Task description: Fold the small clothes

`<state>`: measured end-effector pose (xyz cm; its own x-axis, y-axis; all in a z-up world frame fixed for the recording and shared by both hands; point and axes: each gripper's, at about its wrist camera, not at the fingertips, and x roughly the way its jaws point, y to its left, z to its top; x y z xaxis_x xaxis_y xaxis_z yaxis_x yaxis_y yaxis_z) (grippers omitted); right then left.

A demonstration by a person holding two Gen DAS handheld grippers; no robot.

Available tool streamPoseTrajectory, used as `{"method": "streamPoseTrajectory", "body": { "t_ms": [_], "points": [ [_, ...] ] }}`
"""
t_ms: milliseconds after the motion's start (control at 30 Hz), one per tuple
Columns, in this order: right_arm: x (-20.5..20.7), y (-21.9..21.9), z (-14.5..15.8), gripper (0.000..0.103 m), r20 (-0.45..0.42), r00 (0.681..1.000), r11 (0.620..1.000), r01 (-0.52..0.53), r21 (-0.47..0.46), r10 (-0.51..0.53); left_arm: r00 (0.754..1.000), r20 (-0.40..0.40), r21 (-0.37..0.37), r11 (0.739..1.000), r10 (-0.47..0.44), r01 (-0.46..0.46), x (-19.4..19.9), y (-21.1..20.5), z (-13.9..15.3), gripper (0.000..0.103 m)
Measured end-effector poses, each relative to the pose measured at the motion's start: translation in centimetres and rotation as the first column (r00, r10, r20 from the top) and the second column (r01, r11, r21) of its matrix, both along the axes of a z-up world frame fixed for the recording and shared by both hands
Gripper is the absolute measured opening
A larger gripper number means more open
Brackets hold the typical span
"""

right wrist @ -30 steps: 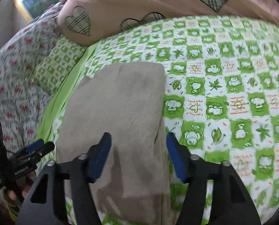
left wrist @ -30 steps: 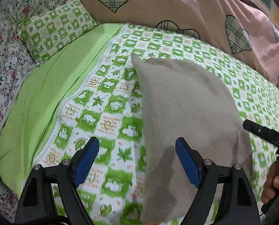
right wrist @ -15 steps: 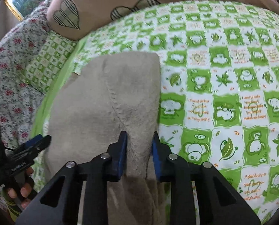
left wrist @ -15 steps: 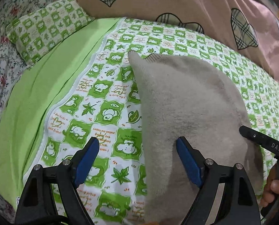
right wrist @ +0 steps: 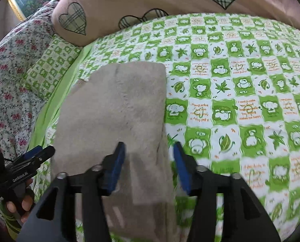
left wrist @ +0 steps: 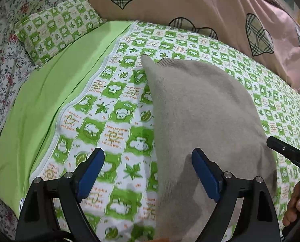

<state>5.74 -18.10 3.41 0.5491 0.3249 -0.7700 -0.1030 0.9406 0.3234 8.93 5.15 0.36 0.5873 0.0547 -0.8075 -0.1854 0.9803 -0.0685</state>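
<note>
Two grippers work over one beige knit garment point(left wrist: 202, 117) spread on a bed.

Left wrist view: the left gripper point(left wrist: 148, 173) has its jaws spread wide and opening, gripping nothing. The garment's left edge runs between the blue pads point(left wrist: 91, 171), so one pad is over the green checked bedsheet point(left wrist: 109, 125) and the other over the beige cloth. The garment lies flat on the sheet, its ribbed edge at the far end. A matching checked pillow point(left wrist: 57, 34) sits far left, and a pink quilt with plaid hearts point(left wrist: 190, 6) lies along the far side. At the right edge a hand point(left wrist: 297, 203) holds the other tool.

Right wrist view: the right gripper point(right wrist: 149, 167) has its jaws partly apart and opening; the garment's point(right wrist: 117, 109) right edge lies between them, and the pads are not pressing it. The picture is blurred low down. The left gripper point(right wrist: 27, 161) shows at the left, held by a hand point(right wrist: 21, 203).
</note>
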Motion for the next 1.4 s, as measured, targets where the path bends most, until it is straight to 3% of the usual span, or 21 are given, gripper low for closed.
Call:
{"method": "streamPoseTrajectory", "body": {
  "t_ms": [333,567,867,1400],
  "points": [
    [-2.9,1.6,1.5,0.069,0.04,0.999,0.999,-0.033,-0.032,0.034,0.999,-0.004,0.017,0.999,-0.034,0.034,-3.2,-2.4,0.5,0.089],
    [-4.6,1.5,1.6,0.075,0.046,0.999,0.999,-0.028,0.018,0.027,0.998,-0.001,-0.008,0.998,-0.055,0.055,-4.9,-2.4,0.6,0.09],
    [-6.5,2.2,1.3,0.079,0.032,0.997,0.998,-0.066,0.006,0.066,0.997,-0.012,0.005,0.997,-0.073,0.073,-6.3,-3.3,0.7,0.09],
    [-9.8,3.6,1.0,0.088,0.067,0.988,0.988,-0.134,-0.075,0.139,0.996,0.011,0.049,0.995,-0.084,0.083,-8.5,-4.3,1.0,0.09]
  ]
}}
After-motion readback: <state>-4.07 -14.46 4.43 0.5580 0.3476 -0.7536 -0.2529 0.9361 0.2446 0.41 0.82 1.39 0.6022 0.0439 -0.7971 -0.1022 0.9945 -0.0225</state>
